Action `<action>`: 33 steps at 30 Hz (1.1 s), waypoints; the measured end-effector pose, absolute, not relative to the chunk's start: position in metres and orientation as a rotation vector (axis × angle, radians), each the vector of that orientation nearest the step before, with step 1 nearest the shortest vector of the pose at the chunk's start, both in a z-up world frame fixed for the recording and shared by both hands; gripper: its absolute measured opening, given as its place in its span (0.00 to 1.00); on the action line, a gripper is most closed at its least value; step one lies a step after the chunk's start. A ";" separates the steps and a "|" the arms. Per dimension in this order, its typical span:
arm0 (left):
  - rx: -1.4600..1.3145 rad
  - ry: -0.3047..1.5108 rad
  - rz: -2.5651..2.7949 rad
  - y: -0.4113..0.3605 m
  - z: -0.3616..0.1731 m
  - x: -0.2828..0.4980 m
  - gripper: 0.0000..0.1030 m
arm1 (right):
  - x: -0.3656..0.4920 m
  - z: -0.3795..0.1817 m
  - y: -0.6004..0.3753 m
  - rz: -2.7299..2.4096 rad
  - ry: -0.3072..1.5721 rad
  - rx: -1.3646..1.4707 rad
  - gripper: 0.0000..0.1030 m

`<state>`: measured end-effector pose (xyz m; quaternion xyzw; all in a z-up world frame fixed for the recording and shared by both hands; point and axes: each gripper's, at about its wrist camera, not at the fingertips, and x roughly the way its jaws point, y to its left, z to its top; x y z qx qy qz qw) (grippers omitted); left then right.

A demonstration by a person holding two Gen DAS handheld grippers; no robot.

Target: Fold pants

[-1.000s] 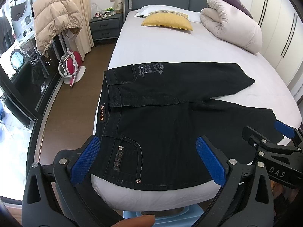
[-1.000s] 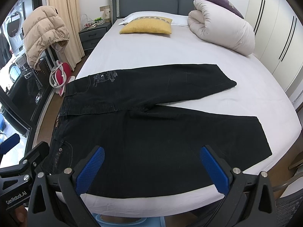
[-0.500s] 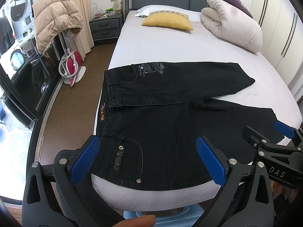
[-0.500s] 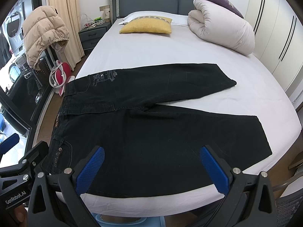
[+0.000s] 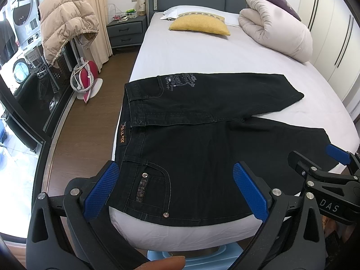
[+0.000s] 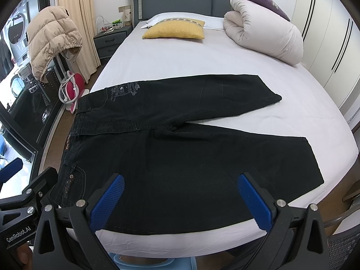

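Black pants (image 5: 202, 130) lie flat on the white bed (image 5: 202, 54), waistband at the left edge, both legs spread apart toward the right. The same pants (image 6: 180, 146) fill the right wrist view. My left gripper (image 5: 175, 180) is open and empty, hovering above the near hip pocket at the bed's front edge. My right gripper (image 6: 180, 193) is open and empty above the near leg's thigh. The right gripper also shows at the right of the left wrist view (image 5: 319, 171), and the left gripper at the lower left of the right wrist view (image 6: 27, 193).
A yellow pillow (image 5: 200, 24) and a rolled white duvet (image 5: 276, 29) lie at the bed's head. A grey nightstand (image 5: 126, 31), a beige puffer jacket on a rack (image 5: 65, 27) and a red iron (image 5: 86, 78) stand left on the wooden floor. White wardrobes (image 6: 333, 33) stand at the right.
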<state>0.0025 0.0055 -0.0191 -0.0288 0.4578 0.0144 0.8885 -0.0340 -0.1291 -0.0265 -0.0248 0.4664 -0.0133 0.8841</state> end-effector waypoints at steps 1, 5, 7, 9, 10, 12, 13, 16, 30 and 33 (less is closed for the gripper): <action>-0.060 0.951 0.030 0.005 -0.019 0.003 1.00 | -0.034 -0.027 -0.129 -0.027 0.971 -0.051 1.00; -0.059 0.952 0.030 0.005 -0.019 0.003 1.00 | -0.033 -0.027 -0.129 -0.028 0.972 -0.052 1.00; -0.060 0.952 0.030 0.006 -0.019 0.003 1.00 | -0.033 -0.027 -0.129 -0.027 0.972 -0.052 1.00; -0.059 0.952 0.030 0.005 -0.019 0.003 1.00 | -0.033 -0.027 -0.129 -0.027 0.973 -0.051 1.00; -0.059 0.952 0.030 0.005 -0.019 0.003 1.00 | -0.033 -0.027 -0.129 -0.027 0.973 -0.051 1.00; -0.059 0.952 0.030 0.005 -0.019 0.003 1.00 | -0.033 -0.027 -0.129 -0.027 0.972 -0.052 1.00; -0.058 0.952 0.030 0.006 -0.020 0.002 1.00 | -0.033 -0.027 -0.129 -0.027 0.973 -0.052 1.00; -0.056 0.953 0.032 0.006 -0.020 0.003 1.00 | -0.033 -0.027 -0.129 -0.027 0.973 -0.051 1.00; 0.019 0.902 0.062 0.013 -0.028 0.014 1.00 | -0.034 -0.035 -0.126 -0.010 0.976 -0.034 1.00; -0.027 0.894 0.024 0.025 -0.031 0.033 1.00 | -0.028 -0.035 -0.130 0.027 0.962 -0.003 1.00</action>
